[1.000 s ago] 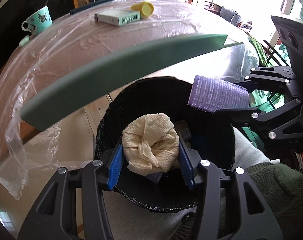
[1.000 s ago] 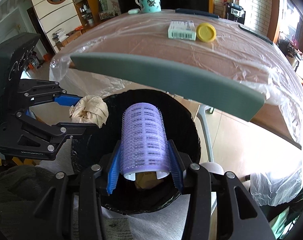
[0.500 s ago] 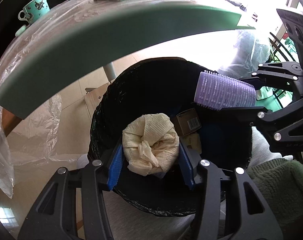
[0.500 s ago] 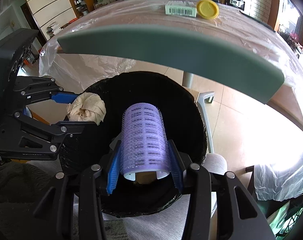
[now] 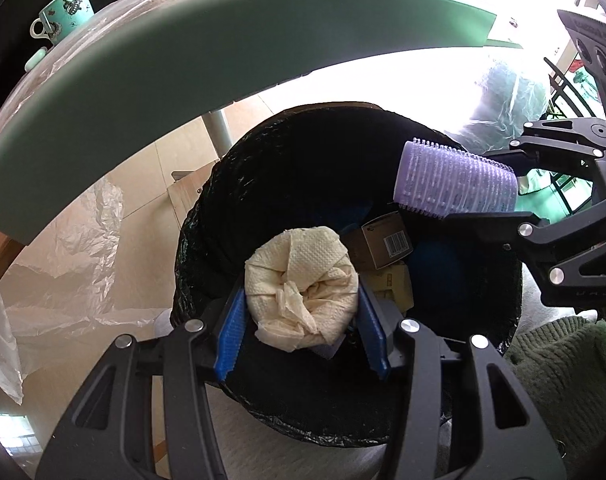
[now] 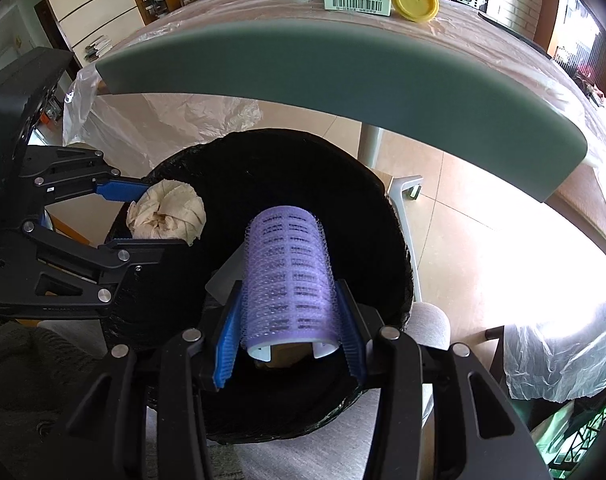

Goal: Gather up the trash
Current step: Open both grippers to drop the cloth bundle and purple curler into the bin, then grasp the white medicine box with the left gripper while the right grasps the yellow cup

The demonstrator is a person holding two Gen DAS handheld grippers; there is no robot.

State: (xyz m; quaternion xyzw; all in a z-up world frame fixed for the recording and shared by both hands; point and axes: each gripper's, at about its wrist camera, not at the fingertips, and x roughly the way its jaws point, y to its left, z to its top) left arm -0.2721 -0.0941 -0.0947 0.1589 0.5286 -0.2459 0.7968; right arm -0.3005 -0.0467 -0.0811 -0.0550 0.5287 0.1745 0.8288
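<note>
Both grippers were brought lower since the earlier pic, so the bin [image 5: 207, 240] looks bigger and the table [image 6: 483, 92] edge sits higher up. A paper wad [image 5: 303, 292] is held tight in the left gripper [image 5: 301, 332] jaws, over the bin's near side. A purple hair roller [image 6: 289, 276] is held in the right gripper [image 6: 289, 344] jaws, also over the bin. Boxes [image 5: 387, 244] are seen inside w/ other trash.

Lilac hair roller [image 6: 289, 276], cream paper wad [image 5: 303, 286], blk bin liner [image 5: 303, 152], blue pads [image 5: 231, 338]
</note>
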